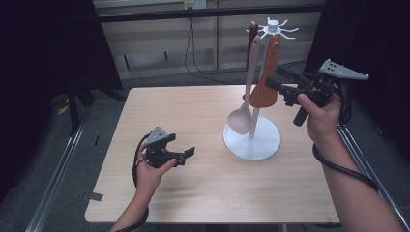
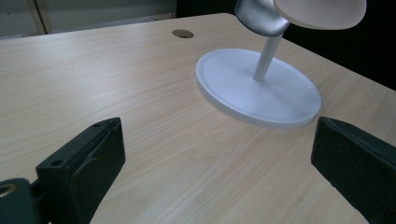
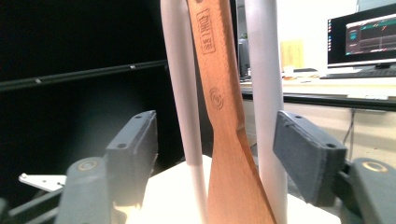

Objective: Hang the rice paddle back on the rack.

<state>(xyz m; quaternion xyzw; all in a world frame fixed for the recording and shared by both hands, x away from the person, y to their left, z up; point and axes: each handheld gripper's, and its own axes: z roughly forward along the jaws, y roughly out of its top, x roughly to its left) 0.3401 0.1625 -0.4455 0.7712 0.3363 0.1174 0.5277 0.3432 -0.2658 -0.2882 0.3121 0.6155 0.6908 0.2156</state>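
A white utensil stand (image 1: 253, 140) with a round base stands on the right half of the wooden table (image 1: 193, 193). From its top hooks (image 1: 273, 28) hang a pale spoon (image 1: 240, 121), a wooden spatula (image 1: 266, 92) and a dark-handled utensil (image 1: 251, 34). My right gripper (image 1: 272, 79) is raised at the spatula. In the right gripper view my right gripper (image 3: 217, 123) is open, its pads (image 3: 135, 144) apart from the spatula (image 3: 224, 116) and the two white rods between them. My left gripper (image 1: 181, 145) hovers open just above the table, with nothing in my left gripper (image 2: 218, 128), facing the stand's base (image 2: 259, 93).
The table has a small round hole (image 2: 182, 33) toward its far side. Dark curtains flank the table and cables lie on the floor (image 1: 193, 63) behind it. A lit monitor (image 3: 362, 35) sits on a desk beyond the stand. Bare tabletop lies left of and in front of the stand.
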